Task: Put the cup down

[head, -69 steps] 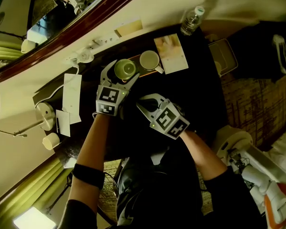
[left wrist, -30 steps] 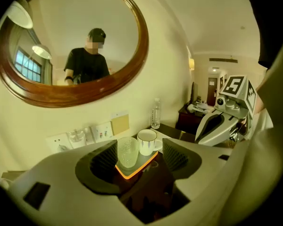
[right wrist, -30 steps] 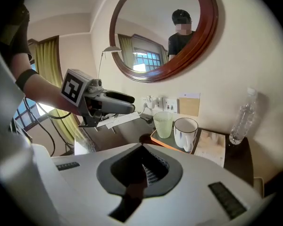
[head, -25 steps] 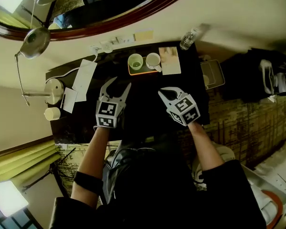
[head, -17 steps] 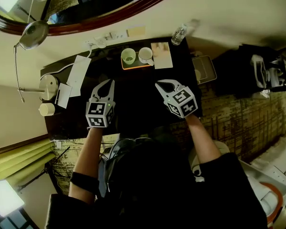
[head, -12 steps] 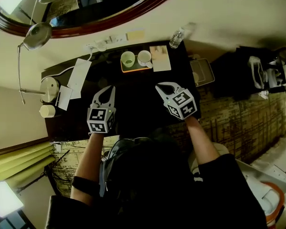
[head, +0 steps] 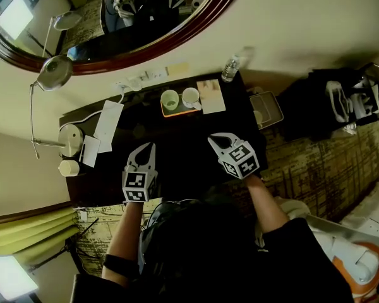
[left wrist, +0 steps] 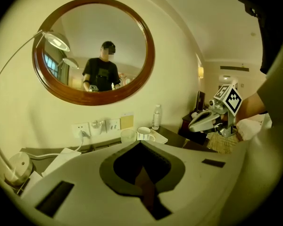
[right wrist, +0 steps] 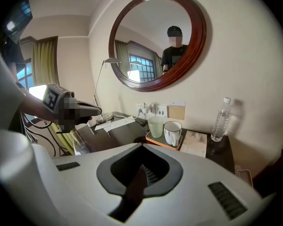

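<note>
A pale green glass cup stands upright beside a white mug on a small orange tray at the back of the dark table. The cup and mug show well ahead in the right gripper view, and the cup shows small in the left gripper view. My left gripper hovers over the table's near left part, shut and empty, well short of the tray. My right gripper hovers at the near right, also shut with nothing in it.
A water bottle and a booklet lie right of the tray. Papers, a lamp base and a cord sit at the table's left. Wall sockets and a round mirror are behind. A low side stand adjoins the right end.
The left gripper's jaws, open a second ago, have closed on nothing. Both grippers have drawn back from the tray toward the person; the cup stays on the tray.
</note>
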